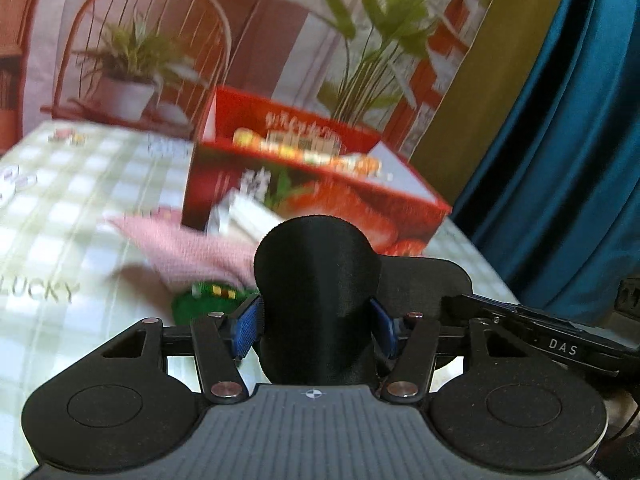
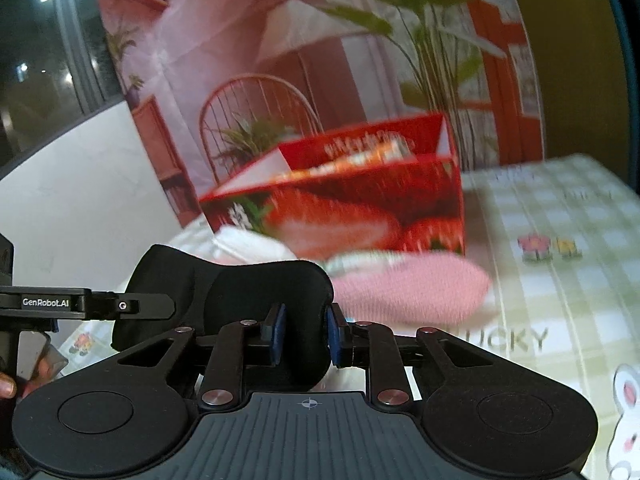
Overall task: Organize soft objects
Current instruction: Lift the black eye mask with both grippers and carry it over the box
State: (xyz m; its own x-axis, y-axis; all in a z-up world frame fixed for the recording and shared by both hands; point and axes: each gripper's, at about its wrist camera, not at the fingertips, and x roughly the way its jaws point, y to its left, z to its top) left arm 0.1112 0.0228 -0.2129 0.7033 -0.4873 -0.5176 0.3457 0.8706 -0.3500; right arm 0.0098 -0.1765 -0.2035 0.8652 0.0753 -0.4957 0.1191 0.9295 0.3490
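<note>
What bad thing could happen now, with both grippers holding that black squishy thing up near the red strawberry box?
1. Both the left gripper and the right gripper pinch the same black soft thing. If they pull apart, it could stretch or slip out.
2. It hangs over the pink knitted item and the green item, so it may drag them along.
3. The open red box is light cardboard, and a bump might push it over.

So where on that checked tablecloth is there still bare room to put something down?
Free: the checked tablecloth right of the red strawberry box in the right wrist view, beyond the pink knitted piece. Crowded: along the box's front, where the pink piece, white items and a green item lie close together.
</note>
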